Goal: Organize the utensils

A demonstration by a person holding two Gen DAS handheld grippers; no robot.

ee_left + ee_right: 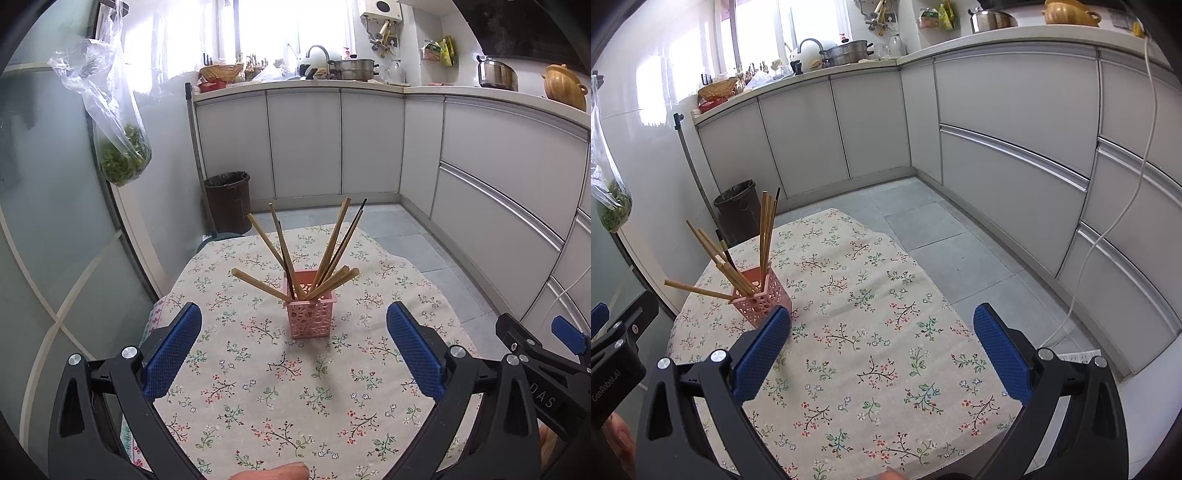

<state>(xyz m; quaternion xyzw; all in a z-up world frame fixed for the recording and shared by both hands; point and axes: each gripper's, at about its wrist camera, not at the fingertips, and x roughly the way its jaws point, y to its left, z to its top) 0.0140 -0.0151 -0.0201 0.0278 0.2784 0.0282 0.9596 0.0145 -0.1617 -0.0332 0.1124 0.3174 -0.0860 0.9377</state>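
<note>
A pink perforated holder (312,314) stands upright on the round table with a floral cloth (258,398). Several wooden and dark chopsticks (332,243) stand in it, fanned out to both sides. My left gripper (294,325) is open and empty, above the cloth, with the holder just beyond and between its blue fingers (173,354). My right gripper (882,325) is open and empty over the cloth (886,332); the holder (764,299) with its chopsticks (766,229) sits just beyond its left finger (761,354). The right gripper also shows at the right edge of the left wrist view (546,354).
A dark bin (228,201) stands on the floor beyond the table. A bag of greens (122,147) hangs on the glass door at left. White cabinets (480,177) and a cluttered counter run along the back and right. A white cable (1108,221) hangs down the cabinets.
</note>
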